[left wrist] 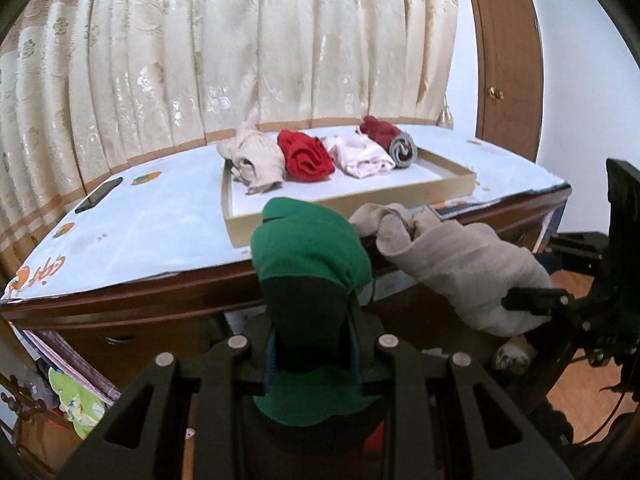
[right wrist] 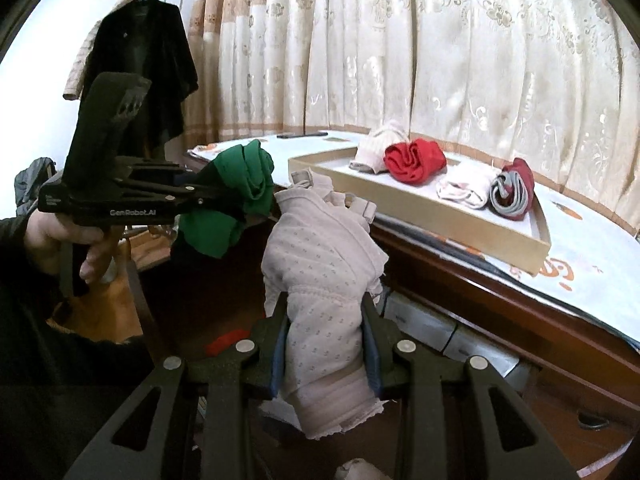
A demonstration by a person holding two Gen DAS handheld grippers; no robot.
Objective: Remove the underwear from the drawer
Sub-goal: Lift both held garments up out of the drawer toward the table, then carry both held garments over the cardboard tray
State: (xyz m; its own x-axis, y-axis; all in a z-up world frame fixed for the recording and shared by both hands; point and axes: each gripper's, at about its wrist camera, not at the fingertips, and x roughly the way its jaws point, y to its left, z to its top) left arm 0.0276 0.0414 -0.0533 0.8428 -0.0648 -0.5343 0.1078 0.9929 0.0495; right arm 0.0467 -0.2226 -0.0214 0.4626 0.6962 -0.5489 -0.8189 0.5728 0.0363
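Holding two garments at once, you have both tools raised in front of the wooden dresser (left wrist: 132,312). Far left on its cloth-covered top (left wrist: 160,232) lies a dark phone (left wrist: 99,195), well apart from everything else. Your left gripper (left wrist: 314,344) has its jaws drawn narrow and clamped on a rolled green underwear piece (left wrist: 308,248), which bulges above the fingertips and blocks the near wall of the shallow cardboard tray (left wrist: 448,188). In that tray, along the far side, sit four rolls: beige (left wrist: 256,156), red (left wrist: 306,156), pale pink (left wrist: 362,156), then dark red with a grey band (left wrist: 394,140). Further right, your right gripper (right wrist: 325,344) is likewise closed tight on a beige dotted underwear piece (right wrist: 320,256), whose top end hangs over the dresser edge just before the tray. From the right wrist view, your hand (right wrist: 64,236) grips the left tool's handle, with a dark coat (right wrist: 140,64) hanging behind it. A patterned curtain (left wrist: 240,48) backs the dresser; a wooden door (left wrist: 508,60) stands at far right.
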